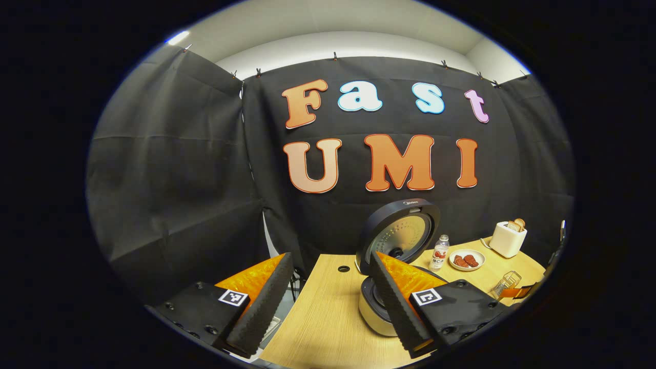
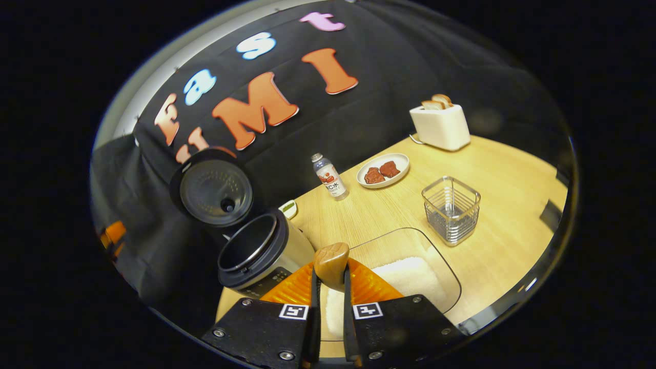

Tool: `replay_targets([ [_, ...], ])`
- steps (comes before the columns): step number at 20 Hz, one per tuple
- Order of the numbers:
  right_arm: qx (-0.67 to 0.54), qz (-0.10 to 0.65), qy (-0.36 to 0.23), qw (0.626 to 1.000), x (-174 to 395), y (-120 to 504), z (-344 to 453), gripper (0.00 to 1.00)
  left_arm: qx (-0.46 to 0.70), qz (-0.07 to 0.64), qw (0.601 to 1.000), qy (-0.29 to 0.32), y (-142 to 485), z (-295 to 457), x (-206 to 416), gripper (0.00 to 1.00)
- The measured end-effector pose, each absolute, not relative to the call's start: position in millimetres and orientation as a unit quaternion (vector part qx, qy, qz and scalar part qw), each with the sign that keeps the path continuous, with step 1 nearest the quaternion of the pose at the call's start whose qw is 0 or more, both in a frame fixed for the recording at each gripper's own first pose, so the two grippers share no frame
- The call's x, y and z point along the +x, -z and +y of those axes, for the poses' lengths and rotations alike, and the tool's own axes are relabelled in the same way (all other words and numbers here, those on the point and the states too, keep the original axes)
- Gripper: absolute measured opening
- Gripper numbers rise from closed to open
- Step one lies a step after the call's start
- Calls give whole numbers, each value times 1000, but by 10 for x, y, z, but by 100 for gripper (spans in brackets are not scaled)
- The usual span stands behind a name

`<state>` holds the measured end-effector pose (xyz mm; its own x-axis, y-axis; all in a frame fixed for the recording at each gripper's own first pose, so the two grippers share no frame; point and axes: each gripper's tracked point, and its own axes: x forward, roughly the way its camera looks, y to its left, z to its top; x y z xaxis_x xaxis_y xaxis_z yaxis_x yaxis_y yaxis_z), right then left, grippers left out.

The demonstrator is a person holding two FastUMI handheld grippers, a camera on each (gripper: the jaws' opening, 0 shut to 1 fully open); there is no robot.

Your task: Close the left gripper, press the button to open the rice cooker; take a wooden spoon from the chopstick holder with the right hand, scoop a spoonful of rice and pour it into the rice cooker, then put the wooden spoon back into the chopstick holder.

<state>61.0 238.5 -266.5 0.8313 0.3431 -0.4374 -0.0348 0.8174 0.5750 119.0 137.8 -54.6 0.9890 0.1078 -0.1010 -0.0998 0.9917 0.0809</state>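
Spillage is the chief risk from here, by my reading. Taking the clear plastic rice tray (image 2: 441,287) as the landmark: directly over its near edge the right gripper (image 2: 328,302) is clamped, fingers pressed together, on the light wooden spoon (image 2: 332,261), whose rounded end juts up between the fingers. Whether the bowl holds rice I cannot tell, since it sits below the fingers. White rice (image 2: 405,277) lies heaped in the tray's near half. Left of the tray stands the pale round rice cooker (image 2: 256,253) with its dark lid (image 2: 212,192) raised, so the pot is ready to receive. If the spoon tilts while crossing from tray to pot, grains would scatter on the light wooden table (image 2: 492,169); a slipping handle would cause the same. Just beyond the tray, to its right, the clear wire-ribbed chopstick holder (image 2: 451,210) is light-looking and could tip when the spoon goes back in. Farther left of the tray, beyond the cooker, the left gripper (image 1: 328,302) hangs with fingers wide apart, holding nothing; it could bump the lid.
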Motion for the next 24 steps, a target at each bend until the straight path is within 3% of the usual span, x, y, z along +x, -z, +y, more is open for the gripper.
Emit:
replay_targets([
  [8, 455, 292, -64, 839, 620, 2836, 2197, 17, 42, 56, 997, -43, 574, 1195, 1231, 98],
  [9, 473, 295, -59, 828, 626, 2843, 2170, 13, 44, 54, 997, -44, 558, 1175, 1228, 98],
  [12, 521, 294, -49, 800, 608, 2816, 2086, 17, 41, 43, 997, -48, 461, 1177, 1200, 100],
  [13, 534, 289, -46, 793, 616, 2782, 2034, 13, 38, 40, 997, -50, 451, 1182, 1190, 100],
  [24, 589, 265, -27, 763, 702, 2450, 1671, 17, 20, 25, 998, -57, 326, 1159, 1041, 98],
])
